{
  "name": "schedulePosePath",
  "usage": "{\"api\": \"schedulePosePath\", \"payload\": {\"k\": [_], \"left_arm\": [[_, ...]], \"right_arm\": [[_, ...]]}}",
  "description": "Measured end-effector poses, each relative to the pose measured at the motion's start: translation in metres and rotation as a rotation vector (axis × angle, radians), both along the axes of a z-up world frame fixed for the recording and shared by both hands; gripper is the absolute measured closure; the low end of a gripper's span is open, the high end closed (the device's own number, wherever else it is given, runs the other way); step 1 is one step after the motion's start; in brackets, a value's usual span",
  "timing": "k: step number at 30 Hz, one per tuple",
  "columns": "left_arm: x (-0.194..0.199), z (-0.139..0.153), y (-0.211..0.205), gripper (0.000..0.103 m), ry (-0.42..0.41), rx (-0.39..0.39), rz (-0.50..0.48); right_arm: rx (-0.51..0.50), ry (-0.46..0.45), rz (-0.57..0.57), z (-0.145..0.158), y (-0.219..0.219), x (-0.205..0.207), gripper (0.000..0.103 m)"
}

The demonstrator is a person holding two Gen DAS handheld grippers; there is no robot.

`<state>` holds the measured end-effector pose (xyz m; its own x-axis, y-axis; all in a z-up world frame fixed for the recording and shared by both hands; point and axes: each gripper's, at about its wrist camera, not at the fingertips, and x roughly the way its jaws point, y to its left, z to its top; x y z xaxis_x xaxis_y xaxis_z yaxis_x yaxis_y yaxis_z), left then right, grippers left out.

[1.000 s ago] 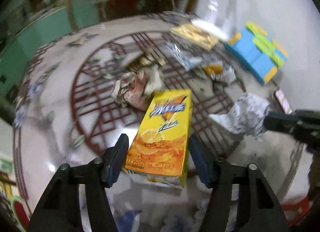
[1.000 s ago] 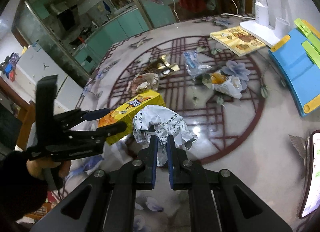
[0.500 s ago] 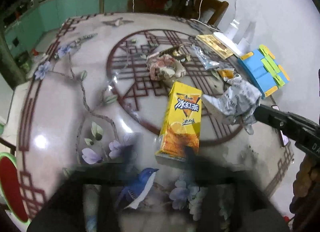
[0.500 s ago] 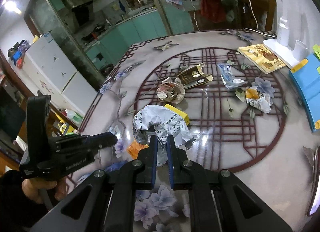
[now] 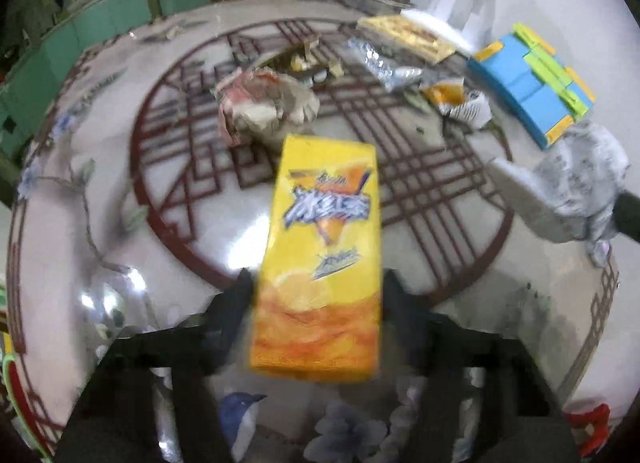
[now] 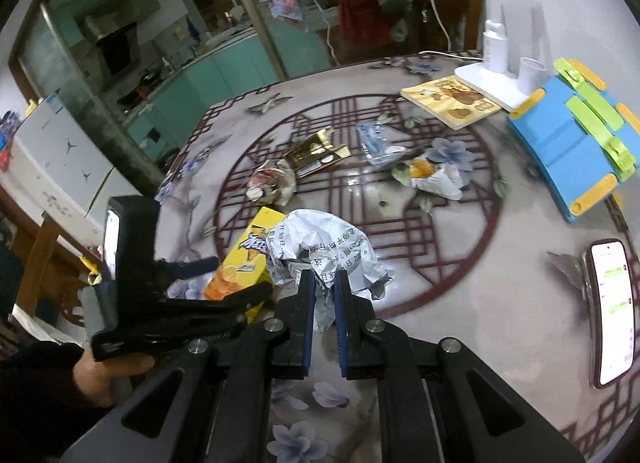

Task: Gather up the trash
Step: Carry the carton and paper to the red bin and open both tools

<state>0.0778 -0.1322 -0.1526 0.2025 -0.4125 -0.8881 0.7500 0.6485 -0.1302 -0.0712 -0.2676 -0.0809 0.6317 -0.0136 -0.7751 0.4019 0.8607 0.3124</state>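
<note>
Left gripper (image 5: 316, 295), jaws closing round yellow drink carton (image 5: 320, 263) at frame centre, low over patterned surface (image 5: 120, 167); right gripper (image 6: 322, 295) clamped tight on crumpled paper (image 6: 320, 251), lower centre.

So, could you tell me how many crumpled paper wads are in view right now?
2. A white printed paper wad is pinched in the right gripper; a reddish paper wad lies on the table beyond the yellow carton. Flatter wrappers could hide more.
</note>
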Motion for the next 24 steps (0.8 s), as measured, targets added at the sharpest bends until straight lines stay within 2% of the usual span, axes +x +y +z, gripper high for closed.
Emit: {"api": "schedulePosePath", "payload": {"k": [4,10,17,24], "left_arm": [[0.001,0.01,0.012,0.047,-0.003,-0.031,0.036],[0.003,0.053,0.056,0.047,-0.068,-0.113,0.137],[0.009,0.094,0.12,0.047,-0.178,-0.137,0.262],[0.016,0.112,0.188,0.047,-0.236,-0.133,0.372]], "right_arm": [[0.009,-0.005,0.004,-0.001,0.001,0.002,0.095],[0.02,-0.023,0.06,0.001,0.02,0.024,0.095],[0.018,-0.065,0.183,0.014,0.072,0.063,0.096],[0.013,-0.094,0.305,0.026,0.138,0.096,0.096]]}}
